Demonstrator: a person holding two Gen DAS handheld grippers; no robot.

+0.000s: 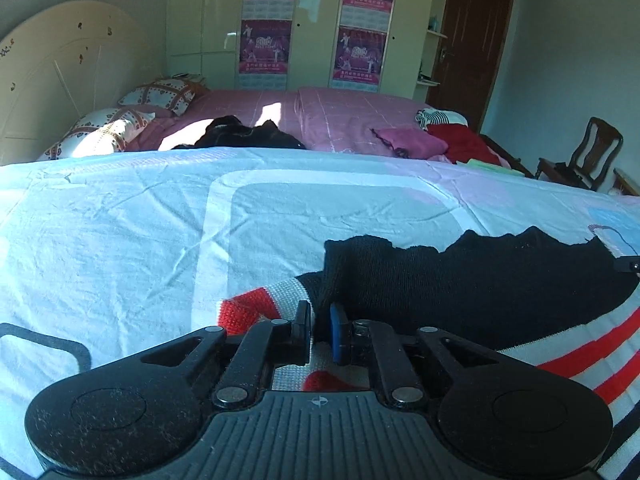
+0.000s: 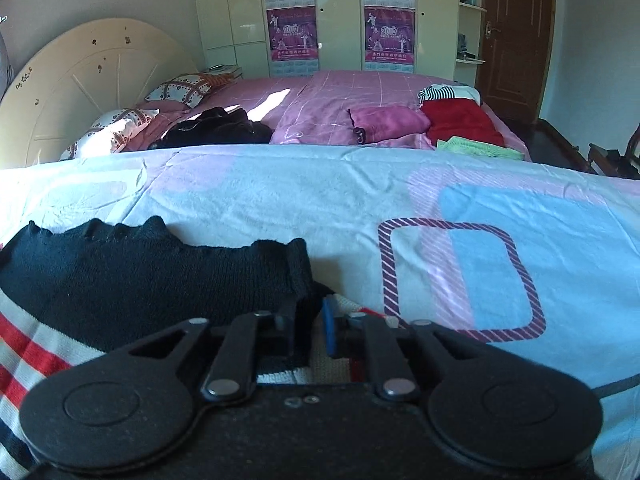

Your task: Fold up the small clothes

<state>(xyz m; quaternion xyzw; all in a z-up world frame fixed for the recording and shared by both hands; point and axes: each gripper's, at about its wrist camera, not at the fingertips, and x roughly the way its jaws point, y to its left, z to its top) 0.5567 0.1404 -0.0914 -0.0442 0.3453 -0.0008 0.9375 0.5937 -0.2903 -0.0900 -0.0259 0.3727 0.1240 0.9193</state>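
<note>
A knitted sweater (image 1: pixel 460 280) with a black upper part and red, white and dark stripes lies on the light blue patterned sheet (image 1: pixel 120 240). My left gripper (image 1: pixel 319 322) sits at the sweater's left edge. Its jaws stand narrow, and striped and black knit is pinched between them. In the right wrist view the same sweater (image 2: pixel 120 280) spreads to the left over the sheet (image 2: pixel 480 200). My right gripper (image 2: pixel 314 320) is at the sweater's right edge, its jaws close together on a fold of black knit. The gripper bodies hide the fabric under them.
Beyond the sheet's far edge is a pink bed (image 2: pixel 340 92) with a dark clothes heap (image 2: pixel 216 130), folded pink (image 2: pixel 388 120), red (image 2: pixel 460 120) and green (image 2: pixel 480 150) items, and pillows (image 2: pixel 116 128). A headboard (image 2: pixel 80 92), a wardrobe (image 2: pixel 340 12), a door (image 2: pixel 516 32) and a chair (image 1: pixel 584 156) stand behind.
</note>
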